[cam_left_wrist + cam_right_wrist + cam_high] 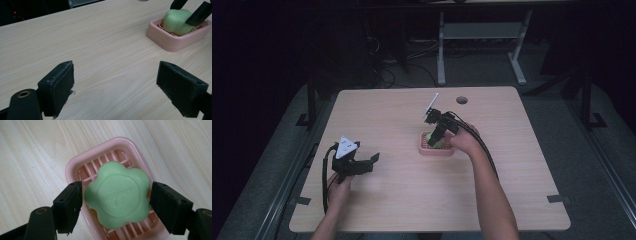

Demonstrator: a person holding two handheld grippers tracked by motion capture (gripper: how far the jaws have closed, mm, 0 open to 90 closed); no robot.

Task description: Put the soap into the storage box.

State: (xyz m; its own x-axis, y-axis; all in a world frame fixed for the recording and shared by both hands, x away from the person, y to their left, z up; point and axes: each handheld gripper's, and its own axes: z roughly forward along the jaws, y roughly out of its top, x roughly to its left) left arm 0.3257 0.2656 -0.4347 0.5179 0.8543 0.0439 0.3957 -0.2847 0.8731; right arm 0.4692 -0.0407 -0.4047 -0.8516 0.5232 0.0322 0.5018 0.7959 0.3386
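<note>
A green flower-shaped soap (117, 197) lies in a pink slatted soap dish (82, 162) near the middle of the table (412, 200). My right gripper (115, 202) points down over it, one jaw on each side of the soap. The right jaw touches the soap's edge and a thin gap shows at the left jaw, so the gripper is open. In the high view the same dish (424, 148) sits under that gripper (435, 137). My left gripper (115, 87) rests low at the table's left, wide open with bare wood between its jaws; the soap (175, 21) and dish (172, 42) lie beyond it.
A round cable hole (462, 100) sits near the table's far edge. Cables trail from both grippers toward the person. Beyond the table are a desk frame (442, 45) and loose floor cables in the dark.
</note>
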